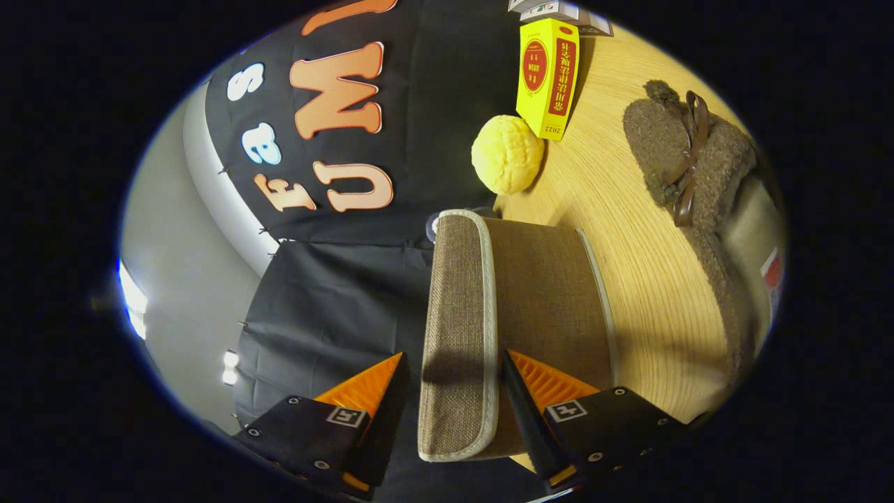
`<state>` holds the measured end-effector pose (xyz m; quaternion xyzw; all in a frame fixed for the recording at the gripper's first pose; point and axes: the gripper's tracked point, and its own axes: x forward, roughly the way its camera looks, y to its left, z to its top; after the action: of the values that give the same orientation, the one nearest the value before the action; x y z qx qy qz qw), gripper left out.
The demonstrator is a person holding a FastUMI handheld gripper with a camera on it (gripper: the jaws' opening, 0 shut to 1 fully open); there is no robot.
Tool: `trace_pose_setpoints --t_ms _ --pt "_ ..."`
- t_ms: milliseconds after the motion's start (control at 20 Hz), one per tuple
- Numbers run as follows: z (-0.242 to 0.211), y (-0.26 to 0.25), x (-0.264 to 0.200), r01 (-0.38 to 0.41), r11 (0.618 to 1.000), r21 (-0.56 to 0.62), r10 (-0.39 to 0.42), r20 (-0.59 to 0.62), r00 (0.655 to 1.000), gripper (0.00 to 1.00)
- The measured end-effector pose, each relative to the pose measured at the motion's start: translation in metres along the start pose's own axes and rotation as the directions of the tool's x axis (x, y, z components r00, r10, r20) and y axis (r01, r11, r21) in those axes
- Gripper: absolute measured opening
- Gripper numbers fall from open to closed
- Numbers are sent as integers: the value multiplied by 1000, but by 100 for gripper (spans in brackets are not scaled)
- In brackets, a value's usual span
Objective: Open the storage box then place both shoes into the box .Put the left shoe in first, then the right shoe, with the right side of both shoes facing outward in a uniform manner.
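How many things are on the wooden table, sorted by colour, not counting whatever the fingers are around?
Yellow: 2, the carton and the bumpy ball
Brown: 1, the fuzzy shoe
Total: 3
The fingers straddle the storage box lid.

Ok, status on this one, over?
Gripper open, fingers astride lid edge. Storage box not yet open. Shoe on table beyond. Nothing blocking.

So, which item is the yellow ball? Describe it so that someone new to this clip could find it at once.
Start from the wooden table and the brown fabric storage box, whose lid sits between the open tool's fingers. Beyond the box, against the black cloth wall, the yellow ball lies touching a tall yellow carton. It is the one round, bumpy thing; the furry brown shoe lies further off.
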<state>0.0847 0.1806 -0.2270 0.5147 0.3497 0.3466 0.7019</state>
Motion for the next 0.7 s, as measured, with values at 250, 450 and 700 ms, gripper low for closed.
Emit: trace_pose_setpoints --t_ms 250,450,700 --pt "-1 10 -2 -37 999 7 37 -6 999 56" --pt "3 29 -2 -98 995 24 97 8 995 35" --pt "9 55 -2 -151 988 21 150 45 988 18"
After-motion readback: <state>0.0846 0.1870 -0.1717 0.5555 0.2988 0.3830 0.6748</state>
